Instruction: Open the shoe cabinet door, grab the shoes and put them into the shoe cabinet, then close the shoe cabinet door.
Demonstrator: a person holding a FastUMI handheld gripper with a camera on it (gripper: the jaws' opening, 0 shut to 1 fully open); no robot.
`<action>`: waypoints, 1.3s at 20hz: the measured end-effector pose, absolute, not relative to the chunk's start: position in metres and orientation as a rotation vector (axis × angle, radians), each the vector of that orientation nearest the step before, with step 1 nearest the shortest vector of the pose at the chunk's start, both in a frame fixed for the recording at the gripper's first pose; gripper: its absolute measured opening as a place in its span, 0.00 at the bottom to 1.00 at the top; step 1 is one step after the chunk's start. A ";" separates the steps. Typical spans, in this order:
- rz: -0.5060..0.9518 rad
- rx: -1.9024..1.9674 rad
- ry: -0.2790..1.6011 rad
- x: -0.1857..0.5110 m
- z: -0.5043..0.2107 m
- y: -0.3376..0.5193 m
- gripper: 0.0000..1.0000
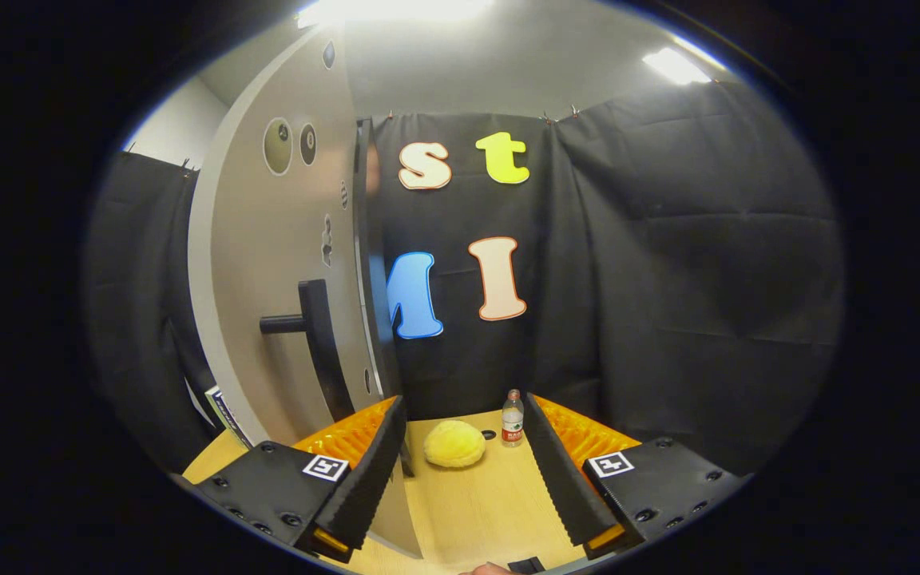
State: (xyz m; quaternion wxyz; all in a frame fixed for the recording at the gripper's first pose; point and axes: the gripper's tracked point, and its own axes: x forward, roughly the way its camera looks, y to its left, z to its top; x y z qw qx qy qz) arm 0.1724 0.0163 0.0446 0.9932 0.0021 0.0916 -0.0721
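Note:
A fluffy yellow shoe [454, 444] lies on the light wooden table [476, 511], just ahead of my fingers and in line with the gap between them. My gripper [463, 403] is open with nothing between its black pads. Left of the left finger stands the grey shoe cabinet door [276, 279], swung out so that its dark edge [366, 263] faces me. The door's black bar handle [312, 327] sticks out from its grey face. The inside of the cabinet is hidden.
A small water bottle [513, 418] stands upright just beyond the shoe, close to the right finger's tip. Black cloth walls close the booth behind and on the right. A striped object [224, 415] sits low at the door's left.

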 end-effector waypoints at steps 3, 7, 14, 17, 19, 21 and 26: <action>-0.127 -0.013 0.184 0.172 0.045 0.031 0.93; -0.044 0.002 0.196 0.173 0.042 0.067 0.93; 0.066 -0.007 0.213 0.180 0.039 0.128 0.93; 0.100 0.012 0.199 0.186 0.045 0.144 0.93; 0.121 0.010 0.196 0.191 0.046 0.162 0.93; 0.154 0.011 0.198 0.196 0.041 0.177 0.93; 0.242 0.013 0.191 0.220 0.039 0.234 0.93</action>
